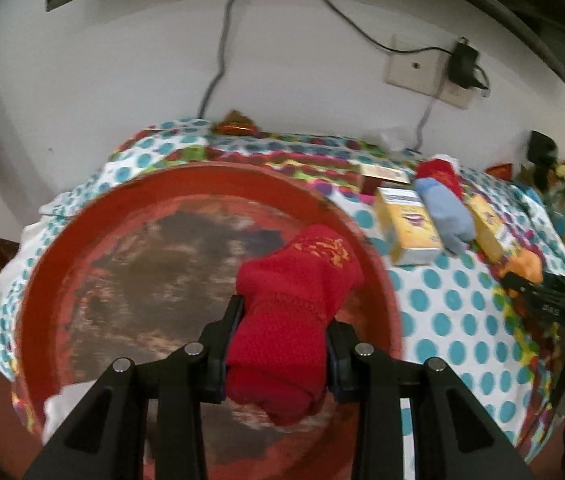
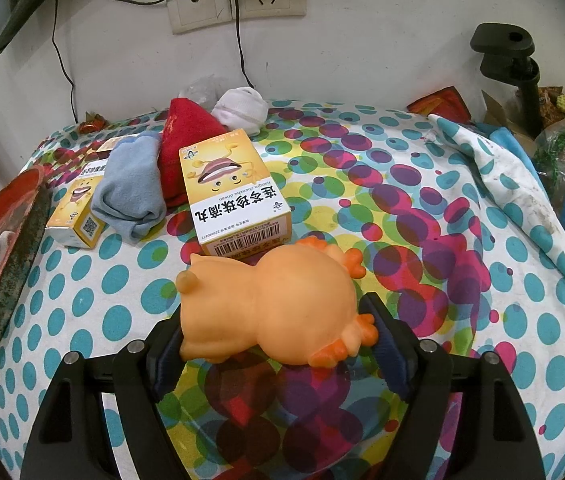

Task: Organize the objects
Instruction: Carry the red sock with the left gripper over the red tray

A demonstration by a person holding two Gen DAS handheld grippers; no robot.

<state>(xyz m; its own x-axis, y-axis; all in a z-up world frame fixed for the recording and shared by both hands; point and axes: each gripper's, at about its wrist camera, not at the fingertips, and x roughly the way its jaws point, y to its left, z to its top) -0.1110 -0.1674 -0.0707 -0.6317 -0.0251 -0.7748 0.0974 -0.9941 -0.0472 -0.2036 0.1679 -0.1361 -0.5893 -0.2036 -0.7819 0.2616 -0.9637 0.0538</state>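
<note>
Left wrist view: left gripper [image 1: 278, 354] clamped on a rolled red sock [image 1: 290, 312], pads pressing its sides; sock carries a yellow pattern on the far end. Gripper w/ sock hangs over a round red basin [image 1: 82, 240], worn dark patches across its floor, sitting on the left part of the worktop [image 1: 454, 320], which is covered by a polka-dot cloth. A white item [image 1: 64, 408] shows at the basin's near rim, partly hidden by the gripper frame; cannot tell what it is.

Right of the basin, on the cloth: yellow box [image 1: 410, 224], blue sock [image 1: 446, 212] lying just beside it, second red sock [image 1: 442, 174] behind the blue one, another yellow box [image 1: 490, 228] further right. Right gripper body visible at the right edge w/ a green light.

Right wrist view: right gripper [image 2: 278, 344] around an orange rubber toy [image 2: 278, 304]; left pad touches the toy, right pad meets its darker orange frill, so toy is gripped, jaws wide. Toy lies low over the cloth, just in front of a yellow box w/ cartoon face [image 2: 234, 196]. Behind that box: red sock [image 2: 186, 136], white sock [image 2: 242, 110]. Left of it: blue sock [image 2: 130, 192] resting against a smaller yellow box [image 2: 78, 216]. Basin edge [image 2: 14, 264] at far left. Wall socket [image 2: 234, 0] w/ plugged charger above; black clamp [image 2: 510, 64] and bagged clutter at right.
</note>
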